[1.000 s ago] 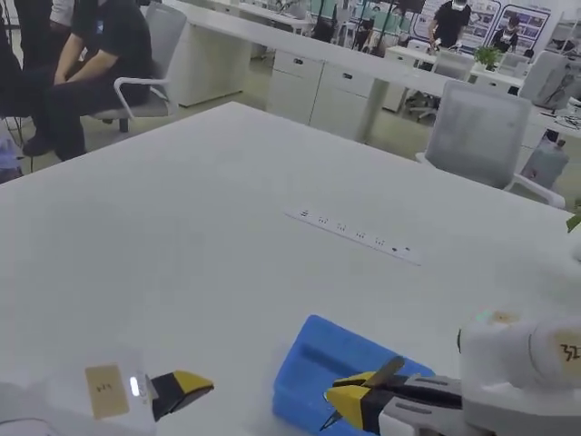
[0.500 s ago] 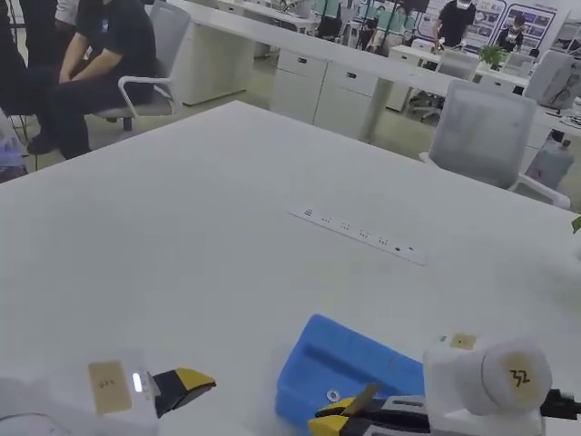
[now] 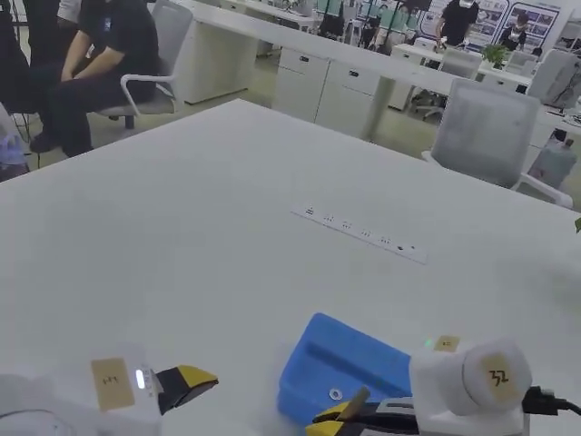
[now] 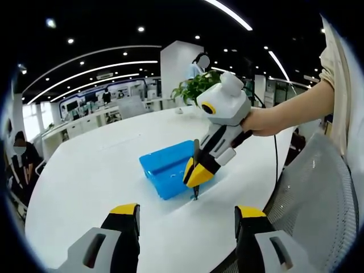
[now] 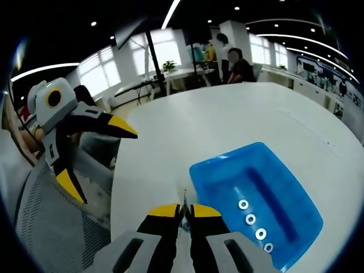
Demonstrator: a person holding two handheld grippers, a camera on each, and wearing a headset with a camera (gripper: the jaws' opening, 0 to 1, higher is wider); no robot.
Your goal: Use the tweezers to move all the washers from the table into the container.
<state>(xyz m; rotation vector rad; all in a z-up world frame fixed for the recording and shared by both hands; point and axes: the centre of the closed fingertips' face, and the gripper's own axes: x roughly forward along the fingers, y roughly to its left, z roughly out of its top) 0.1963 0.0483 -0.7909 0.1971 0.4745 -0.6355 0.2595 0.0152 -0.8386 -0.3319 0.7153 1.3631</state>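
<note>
The blue container (image 3: pixel 349 363) sits near the table's front edge, and one washer (image 3: pixel 335 393) shows inside it. In the right gripper view the container (image 5: pixel 273 187) holds several washers (image 5: pixel 250 218) in a row. My right gripper (image 5: pixel 185 211) is shut on the tweezers (image 5: pixel 185 198), whose tip points at the table just beside the container's near corner. From the left gripper view, the right gripper (image 4: pixel 196 173) hangs tilted down over the container's (image 4: pixel 165 165) near edge with the tweezers (image 4: pixel 195 192) almost on the table. My left gripper (image 4: pixel 187 213) is open and holds nothing.
The white table (image 3: pixel 200 227) has a strip of sockets (image 3: pixel 359 233) set into its middle. Office chairs (image 3: pixel 486 136) and desks stand beyond the far edge, and a person sits at the back left (image 3: pixel 100 64). A potted plant (image 4: pixel 196 88) stands past the container.
My right gripper has drawn back from above the container toward its near edge and sunk lower. A washer now shows inside the container. My left gripper has stayed put.
</note>
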